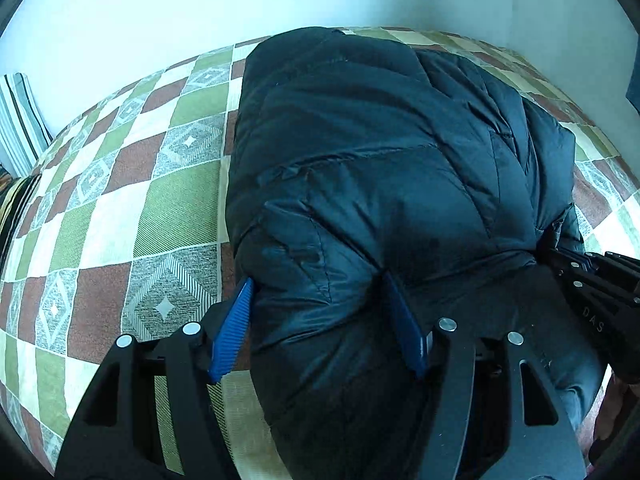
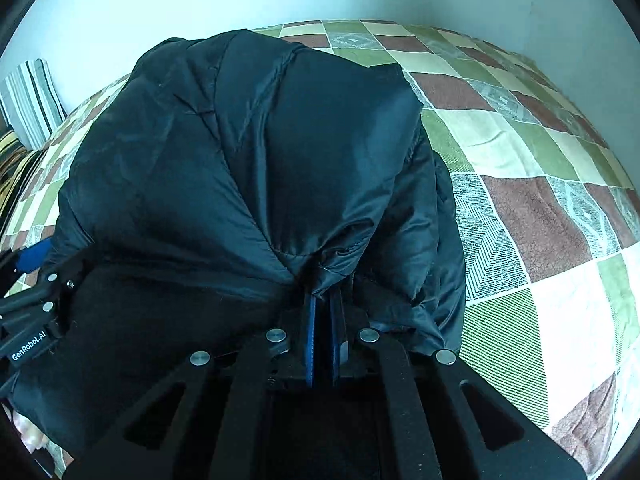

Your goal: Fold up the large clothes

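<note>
A large dark navy puffer jacket (image 1: 360, 152) lies bunched on the checkered bed; it also fills the right wrist view (image 2: 256, 168). My left gripper (image 1: 316, 284) has its blue pads wide apart, with a thick fold of the jacket's near edge bulging between them. My right gripper (image 2: 323, 300) is shut on a pinch of the jacket's near edge, which hides its fingertips. The right gripper shows at the right edge of the left wrist view (image 1: 592, 280). The left gripper shows at the left edge of the right wrist view (image 2: 32, 280).
The bedspread (image 1: 132, 208) has green, brown and cream squares and stretches to the left, and to the right in the right wrist view (image 2: 540, 208). A pale wall stands behind the bed. A striped pillow (image 1: 20, 120) leans at the far left.
</note>
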Motion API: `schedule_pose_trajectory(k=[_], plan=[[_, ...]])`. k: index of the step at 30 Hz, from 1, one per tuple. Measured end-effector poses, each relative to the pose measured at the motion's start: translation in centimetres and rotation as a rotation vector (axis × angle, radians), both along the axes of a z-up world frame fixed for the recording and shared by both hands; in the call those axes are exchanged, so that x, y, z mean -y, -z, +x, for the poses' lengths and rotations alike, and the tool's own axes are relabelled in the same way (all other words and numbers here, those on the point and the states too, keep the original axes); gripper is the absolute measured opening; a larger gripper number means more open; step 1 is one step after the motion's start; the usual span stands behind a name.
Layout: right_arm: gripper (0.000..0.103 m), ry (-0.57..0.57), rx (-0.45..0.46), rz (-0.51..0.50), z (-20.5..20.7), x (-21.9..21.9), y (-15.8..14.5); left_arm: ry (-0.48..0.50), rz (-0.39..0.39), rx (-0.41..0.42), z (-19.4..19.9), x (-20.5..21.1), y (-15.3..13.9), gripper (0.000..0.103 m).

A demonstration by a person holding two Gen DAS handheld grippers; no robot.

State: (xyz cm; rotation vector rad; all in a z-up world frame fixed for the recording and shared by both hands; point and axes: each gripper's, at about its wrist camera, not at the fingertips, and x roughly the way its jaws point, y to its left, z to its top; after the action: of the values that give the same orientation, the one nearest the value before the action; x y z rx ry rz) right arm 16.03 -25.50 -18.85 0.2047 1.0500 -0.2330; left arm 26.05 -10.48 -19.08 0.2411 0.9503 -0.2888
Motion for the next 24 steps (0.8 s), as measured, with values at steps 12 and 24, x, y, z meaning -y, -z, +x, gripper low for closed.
schedule_pose_trajectory(k=[12, 24], plan=[[0.014, -0.007, 0.084, -0.046, -2.5, -0.7, -3.6, -0.048, -0.017, 0.056, -2.4, -0.7, -2.9, 0.064], [0.017, -0.041, 0.104, -0.073, -6.5, -1.8, -5.9, -0.044, -0.027, 0.077, -6.0, -1.5, -4.2, 0.064]])
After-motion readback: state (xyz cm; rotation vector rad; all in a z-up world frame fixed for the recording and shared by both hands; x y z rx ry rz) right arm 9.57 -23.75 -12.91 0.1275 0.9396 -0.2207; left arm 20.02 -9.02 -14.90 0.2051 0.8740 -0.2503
